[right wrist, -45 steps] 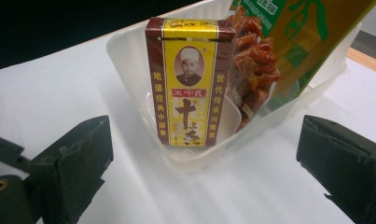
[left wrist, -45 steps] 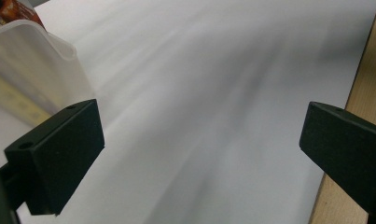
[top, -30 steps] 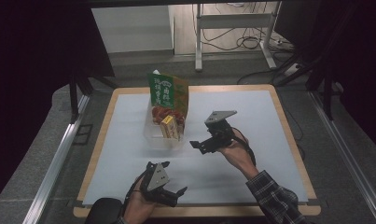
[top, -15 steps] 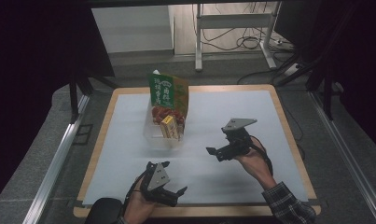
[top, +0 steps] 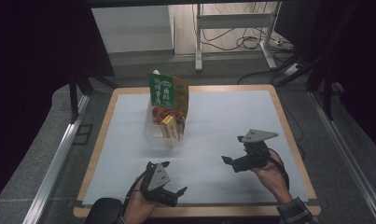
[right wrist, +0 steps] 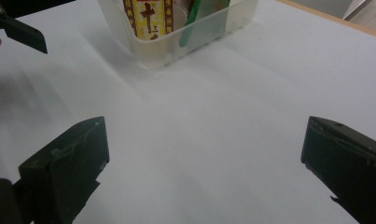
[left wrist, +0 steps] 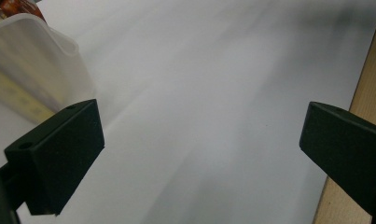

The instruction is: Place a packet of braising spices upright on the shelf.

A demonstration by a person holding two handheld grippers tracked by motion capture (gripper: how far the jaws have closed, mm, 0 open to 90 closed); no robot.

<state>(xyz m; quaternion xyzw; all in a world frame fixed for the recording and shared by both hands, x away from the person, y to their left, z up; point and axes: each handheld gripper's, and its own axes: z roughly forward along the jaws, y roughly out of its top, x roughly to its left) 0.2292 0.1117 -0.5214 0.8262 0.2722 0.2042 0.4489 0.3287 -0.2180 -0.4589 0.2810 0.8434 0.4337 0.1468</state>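
A clear plastic bin (top: 164, 137) stands upright near the middle of the white table mat (top: 223, 116). It holds a green snack bag (top: 167, 91), a yellow box (top: 170, 127) and red packets. My left gripper (top: 174, 193) rests near the front edge, in front of the bin, open with nothing between its jaws. My right gripper (top: 230, 163) hovers at the front right, open and empty, pointing left toward the bin. The bin's corner (left wrist: 41, 60) appears at the upper left of the left gripper view. The bin (right wrist: 176, 32) with the yellow box (right wrist: 146, 16) lies ahead in the right gripper view.
The mat lies on a wooden board whose edge (top: 195, 212) runs along the front. Metal rails (top: 59, 154) flank the table. A desk frame and cables (top: 232, 37) stand on the floor behind. The other gripper's jaw tip (right wrist: 22, 30) appears at the upper left of the right gripper view.
My right gripper has drawn back from beside the bin toward the front right of the mat, staying open. The left gripper has not moved.
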